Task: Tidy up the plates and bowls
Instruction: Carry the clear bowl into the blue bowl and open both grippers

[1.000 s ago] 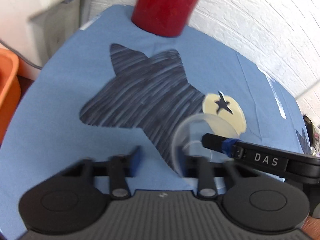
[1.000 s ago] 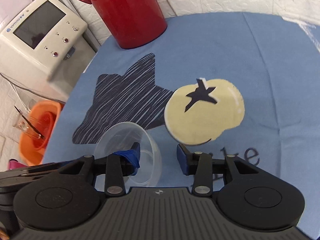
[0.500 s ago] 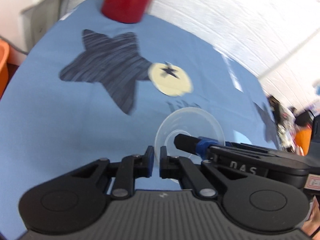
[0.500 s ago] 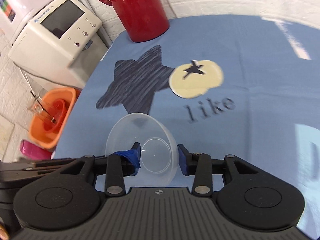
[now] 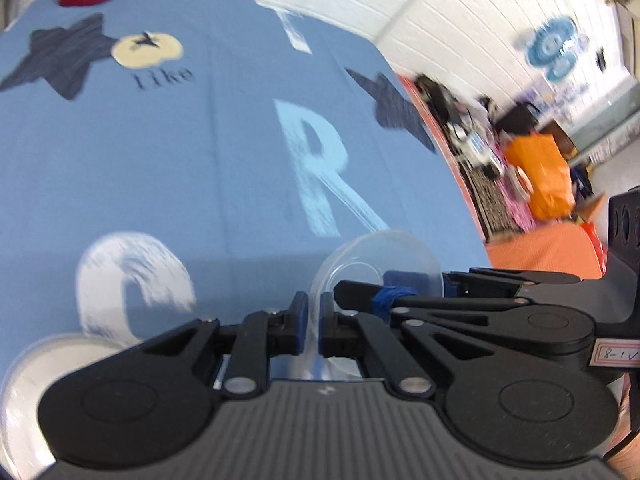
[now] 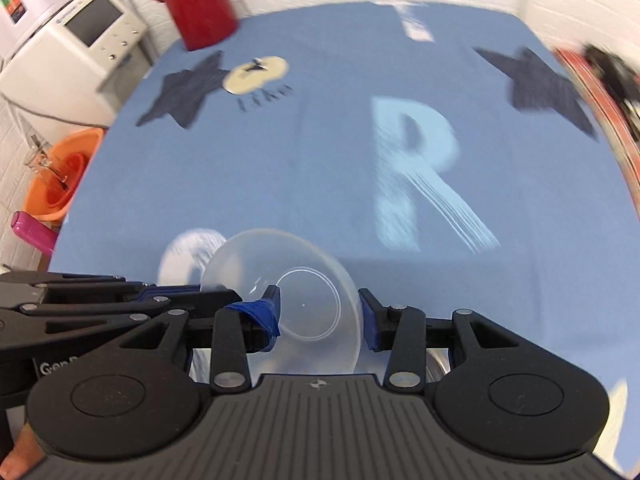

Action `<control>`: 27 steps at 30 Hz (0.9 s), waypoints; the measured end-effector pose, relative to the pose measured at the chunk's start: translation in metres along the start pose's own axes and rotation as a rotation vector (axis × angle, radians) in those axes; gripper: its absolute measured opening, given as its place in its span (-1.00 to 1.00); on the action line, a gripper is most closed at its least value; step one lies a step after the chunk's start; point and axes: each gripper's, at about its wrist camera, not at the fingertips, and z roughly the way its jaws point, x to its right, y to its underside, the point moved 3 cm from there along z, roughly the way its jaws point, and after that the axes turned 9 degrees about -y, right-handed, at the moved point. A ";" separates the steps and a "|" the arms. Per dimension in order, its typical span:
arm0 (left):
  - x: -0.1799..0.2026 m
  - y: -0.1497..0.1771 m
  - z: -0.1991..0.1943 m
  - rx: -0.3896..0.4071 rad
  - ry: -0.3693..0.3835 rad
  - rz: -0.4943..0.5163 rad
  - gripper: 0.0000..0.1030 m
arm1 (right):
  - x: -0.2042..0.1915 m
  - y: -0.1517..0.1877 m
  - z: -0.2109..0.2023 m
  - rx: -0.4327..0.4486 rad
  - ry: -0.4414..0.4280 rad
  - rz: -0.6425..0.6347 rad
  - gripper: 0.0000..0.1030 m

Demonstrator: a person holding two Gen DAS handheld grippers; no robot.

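The left gripper (image 5: pixel 311 326) has its jaws pressed nearly together on the thin wall of a clear plastic bowl (image 5: pixel 376 264), pinching its rim edge-on. The bowl is tipped on its side and off the blue tablecloth (image 5: pixel 160 168), its round base turned toward the right wrist camera.

The right gripper (image 6: pixel 320 314) has its jaws spread around the same bowl (image 6: pixel 308 304): the left finger, wrapped in blue tape, touches the bowl's wall, while the right finger stands at the rim; whether it presses cannot be told. In the left wrist view this gripper (image 5: pixel 404 286) reaches in from the right, its tips on either side of the bowl's wall.

Left of the left jaws, low in the view, lies a white dish (image 5: pixel 44 368), blurred. Beyond the jaws the cloth shows a pale letter R (image 6: pixel 416 172), and dark stars. Far ahead stands a red jug (image 6: pixel 196 0), with a white machine (image 6: pixel 76 44) and an orange basin (image 6: pixel 60 176) off the table's left edge.
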 end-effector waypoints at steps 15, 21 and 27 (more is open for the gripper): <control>0.021 0.050 0.035 -0.066 -0.084 0.053 -1.00 | 0.039 0.070 0.006 -0.015 -0.056 0.100 -0.50; 0.021 0.045 0.026 -0.047 -0.092 0.061 -0.19 | 0.044 0.065 -0.014 0.020 -0.045 0.109 -0.48; 0.016 0.042 0.004 0.015 -0.062 0.062 0.00 | 0.059 0.061 -0.037 0.091 -0.048 0.135 -0.47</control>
